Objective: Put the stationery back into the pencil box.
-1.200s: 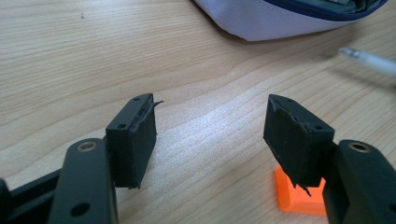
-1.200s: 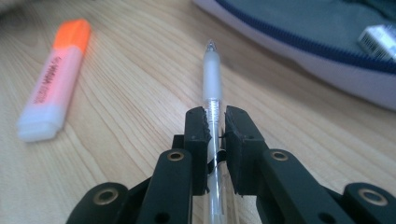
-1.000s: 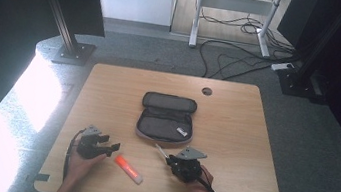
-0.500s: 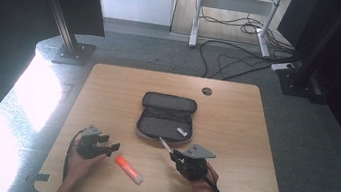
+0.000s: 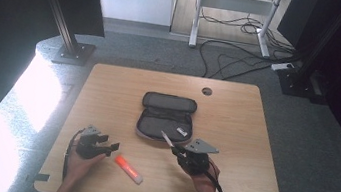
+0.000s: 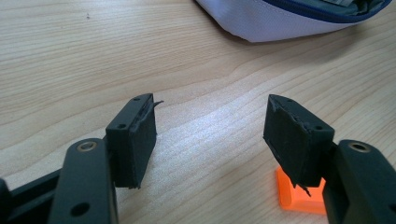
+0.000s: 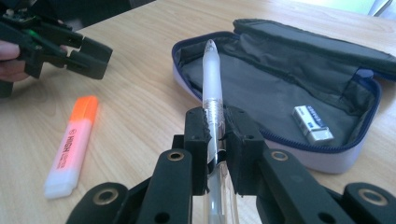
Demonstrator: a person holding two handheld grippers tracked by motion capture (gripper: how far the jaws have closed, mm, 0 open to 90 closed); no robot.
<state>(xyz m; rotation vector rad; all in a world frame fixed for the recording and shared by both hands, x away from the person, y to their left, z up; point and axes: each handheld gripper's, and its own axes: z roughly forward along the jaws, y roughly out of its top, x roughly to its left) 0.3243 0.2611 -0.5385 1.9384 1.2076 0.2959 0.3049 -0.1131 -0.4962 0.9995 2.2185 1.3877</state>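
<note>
- Change noted: against the earlier high views, the right hand-held gripper (image 5: 175, 148) has come up off the surface and moved toward the pencil case (image 5: 166, 117). It is now at the case's near rim, about 5 o'clock of the case's centre.
- Right hand-held gripper (image 7: 215, 140): clenched on a clear pen (image 7: 212, 88). The pads press the barrel from both sides. The pen tip points away from the hand, over the open case.
- Left hand-held gripper (image 5: 112, 146): released, jaws standing apart with nothing between them. It rests in place at 7 o'clock of the case, low over the wood.
- Orange highlighter (image 5: 128, 169): lies flat on the surface, just beside the left hand-held gripper at its 4 o'clock, untouched. In the left gripper view its orange end (image 6: 292, 196) sits behind the right-hand pad.
- Case contents: lid folded back toward 12 o'clock, grey lining exposed, a small white eraser (image 7: 313, 123) lying inside.
- Assessment: the pen is lifted and carried, not yet in the case. The work appears to be packing the case; the pen still has to be brought over the rim and let go, and the highlighter remains to be collected.
- Surface (image 5: 236, 115): pale wood, rounded corners, a round cable hole (image 5: 207, 91) at 1 o'clock of the case.
- Room: grey carpet, dark curtains left and right, loose cables (image 5: 233, 64) and a metal frame beyond the far edge, strong daylight on the floor at left.
</note>
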